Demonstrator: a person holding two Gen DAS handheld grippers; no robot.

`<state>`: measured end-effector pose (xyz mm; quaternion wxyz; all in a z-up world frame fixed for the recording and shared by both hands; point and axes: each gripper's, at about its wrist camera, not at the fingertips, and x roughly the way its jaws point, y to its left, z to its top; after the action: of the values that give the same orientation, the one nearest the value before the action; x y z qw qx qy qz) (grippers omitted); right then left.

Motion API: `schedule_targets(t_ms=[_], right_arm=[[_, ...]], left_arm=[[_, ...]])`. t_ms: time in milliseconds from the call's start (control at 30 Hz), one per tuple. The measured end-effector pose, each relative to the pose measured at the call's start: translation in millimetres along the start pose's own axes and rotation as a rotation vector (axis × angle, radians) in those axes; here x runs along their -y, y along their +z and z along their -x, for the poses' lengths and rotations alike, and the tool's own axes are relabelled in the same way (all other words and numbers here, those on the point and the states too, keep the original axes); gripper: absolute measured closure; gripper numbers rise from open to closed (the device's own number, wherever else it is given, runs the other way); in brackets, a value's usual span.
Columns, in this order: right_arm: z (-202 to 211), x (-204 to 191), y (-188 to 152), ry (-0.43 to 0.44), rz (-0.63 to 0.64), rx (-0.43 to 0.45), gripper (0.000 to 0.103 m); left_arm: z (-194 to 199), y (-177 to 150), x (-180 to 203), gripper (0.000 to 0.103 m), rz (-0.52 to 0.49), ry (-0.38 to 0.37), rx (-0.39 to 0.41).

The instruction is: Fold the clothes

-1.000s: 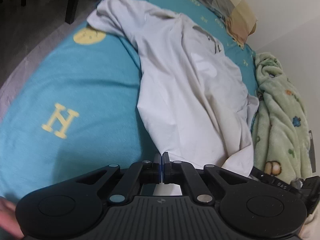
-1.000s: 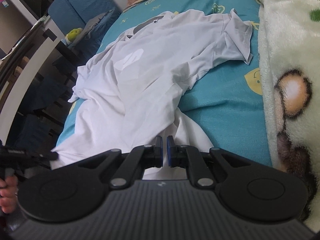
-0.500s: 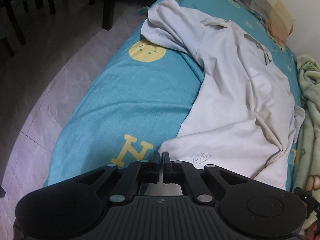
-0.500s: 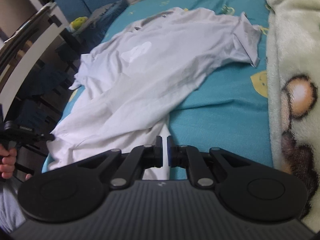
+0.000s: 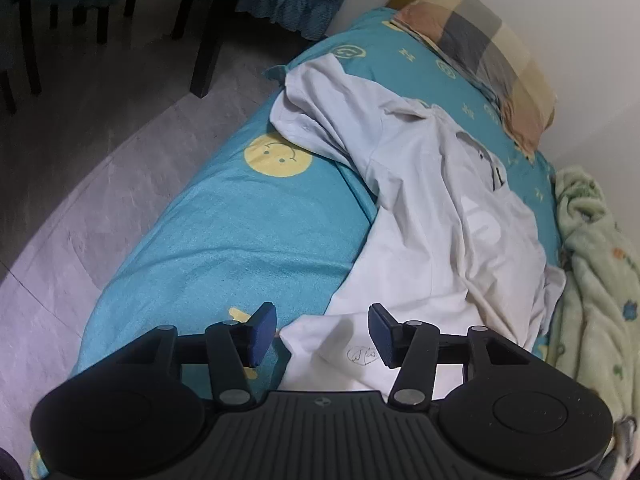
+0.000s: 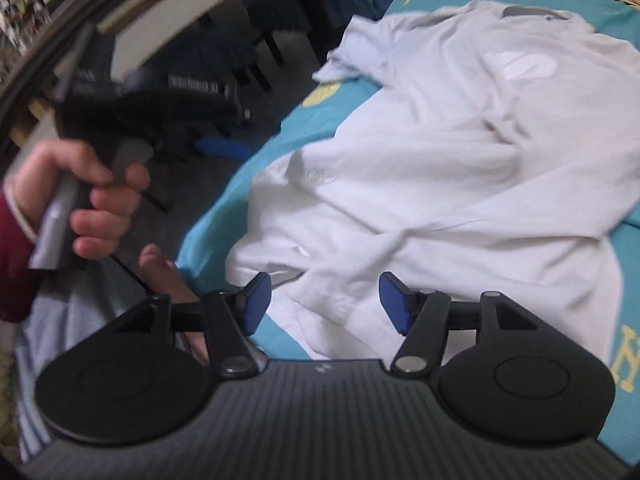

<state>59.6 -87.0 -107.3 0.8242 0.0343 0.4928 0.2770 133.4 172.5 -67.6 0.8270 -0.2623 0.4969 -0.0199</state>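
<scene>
Clearly soft and light, the white shirt (image 5: 432,240) lies rumpled on the teal bed (image 5: 224,232), best pinched at its near hem, with left gripper (image 5: 322,334) and right gripper (image 6: 324,302) both spread wide.

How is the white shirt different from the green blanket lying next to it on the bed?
The white shirt is plain, thin cloth, while the green blanket is fluffy with small cartoon prints. The shirt is spread lengthwise down the teal bedsheet, wrinkled; the blanket is bunched along the wall side. Both lie on the bed, neither folded.
</scene>
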Motion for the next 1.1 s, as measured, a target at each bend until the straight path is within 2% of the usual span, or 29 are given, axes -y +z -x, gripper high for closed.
schedule_targets(t_ms=[33,100,133,167,200,233,433,500,600,733,833,900,1000,1067,1100], right_arm=[[-11.2,-4.9,1.6,-0.036,0.003,-0.019,0.041],[-1.7,1.8,1.2,-0.09,0.005,-0.026,0.043],[6.2,6.8,0.7,-0.116,0.006,-0.026,0.047],[14.1,11.7,0.1,-0.141,0.007,-0.027,0.068],[22.0,16.7,-0.4,-0.166,0.007,-0.027,0.094],[29.9,21.7,-0.9,-0.192,0.008,-0.028,0.097],[77.3,51.5,-4.1,-0.344,0.013,-0.03,0.098],[106.3,73.7,-8.4,-0.388,-0.012,-0.046,0.098],[139.4,104.8,-17.1,-0.484,-0.035,-0.096,0.098],[155.9,144.2,-28.6,-0.597,-0.064,-0.195,0.098],[153.3,162.7,-40.6,-0.639,-0.058,-0.264,0.098],[154.3,168.9,-44.8,-0.624,-0.063,-0.276,0.096],[165.2,168.6,-40.9,-0.563,-0.069,-0.211,0.094],[174.2,166.8,-29.9,-0.516,-0.083,-0.155,0.093],[178.7,165.8,-23.7,-0.492,-0.091,-0.127,0.085]], left_arm=[[-0.7,0.9,-3.4,0.049,0.017,-0.008,-0.002],[-1.7,2.5,-9.2,0.049,0.045,-0.023,-0.003],[-1.8,2.9,-10.4,0.049,0.049,-0.031,-0.004],[-1.7,3.1,-11.2,0.049,0.05,-0.04,-0.004],[-1.7,3.3,-12.0,0.049,0.052,-0.049,-0.005],[-1.6,3.0,-11.7,0.049,0.049,-0.056,-0.005],[-0.6,2.2,-7.0,0.049,0.031,-0.097,-0.005],[-0.3,1.7,-4.8,0.049,0.022,-0.103,-0.005],[-0.7,0.3,-2.2,0.049,0.007,-0.101,-0.01],[-1.1,-1.4,1.6,0.049,-0.019,-0.082,-0.014],[-0.6,-3.8,8.1,0.049,-0.061,-0.055,-0.013],[0.3,-4.2,16.7,0.049,-0.116,-0.045,-0.009],[9.4,3.5,39.7,0.048,-0.26,-0.037,0.049],[16.1,9.2,55.7,0.039,-0.36,-0.031,0.092],[11.5,15.6,63.3,0.034,-0.395,-0.025,0.106]])
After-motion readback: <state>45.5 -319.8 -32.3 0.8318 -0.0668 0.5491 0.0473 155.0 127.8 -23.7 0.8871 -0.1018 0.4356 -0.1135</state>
